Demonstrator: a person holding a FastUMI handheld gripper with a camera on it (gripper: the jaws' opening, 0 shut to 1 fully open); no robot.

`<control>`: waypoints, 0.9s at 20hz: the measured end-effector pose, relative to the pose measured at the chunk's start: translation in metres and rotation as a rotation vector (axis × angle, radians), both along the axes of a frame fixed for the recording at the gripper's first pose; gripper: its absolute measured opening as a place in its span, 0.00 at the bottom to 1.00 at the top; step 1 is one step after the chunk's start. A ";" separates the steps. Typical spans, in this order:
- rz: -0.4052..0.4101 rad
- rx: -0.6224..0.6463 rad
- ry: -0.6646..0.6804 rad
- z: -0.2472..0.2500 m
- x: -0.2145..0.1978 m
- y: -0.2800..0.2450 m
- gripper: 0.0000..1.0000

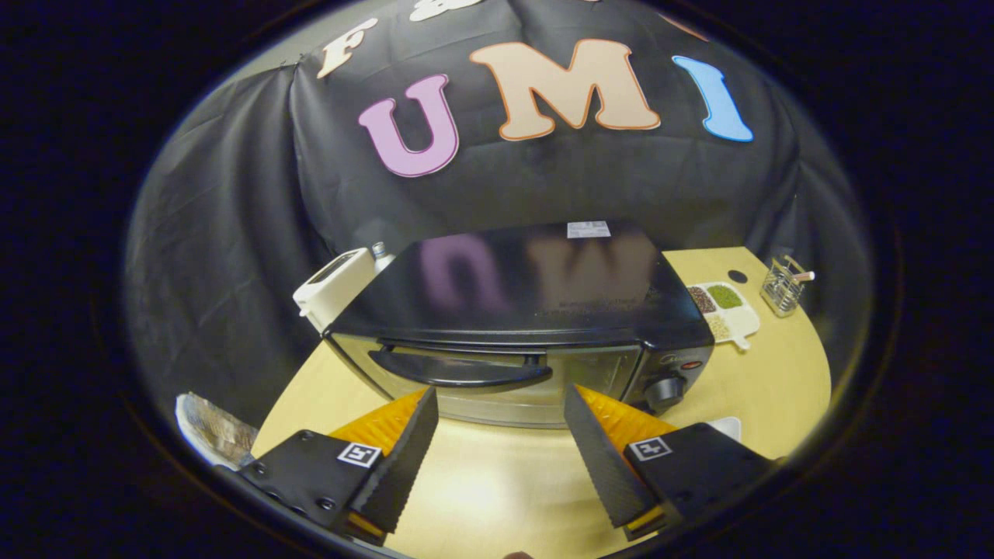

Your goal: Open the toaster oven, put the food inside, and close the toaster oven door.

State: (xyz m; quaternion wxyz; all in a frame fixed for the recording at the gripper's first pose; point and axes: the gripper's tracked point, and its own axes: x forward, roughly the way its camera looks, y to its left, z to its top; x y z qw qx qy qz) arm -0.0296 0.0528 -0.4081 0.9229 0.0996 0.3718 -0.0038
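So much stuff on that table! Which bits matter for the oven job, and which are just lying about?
For the job:
- toaster oven, door shut
- its door handle, just ahead of the fingers
- gripper, open, holding nothing

Just lying about:
- white appliance behind the oven
- divided tray of grains
- wire basket
- foil-covered item beside the gripper
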 end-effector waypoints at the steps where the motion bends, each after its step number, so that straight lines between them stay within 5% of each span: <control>1: 0.001 -0.015 -0.004 0.001 0.000 -0.003 1.00; 7: -0.025 -0.040 -0.107 0.041 0.004 -0.022 1.00; 18: -0.076 -0.189 -0.561 0.277 0.057 -0.110 0.99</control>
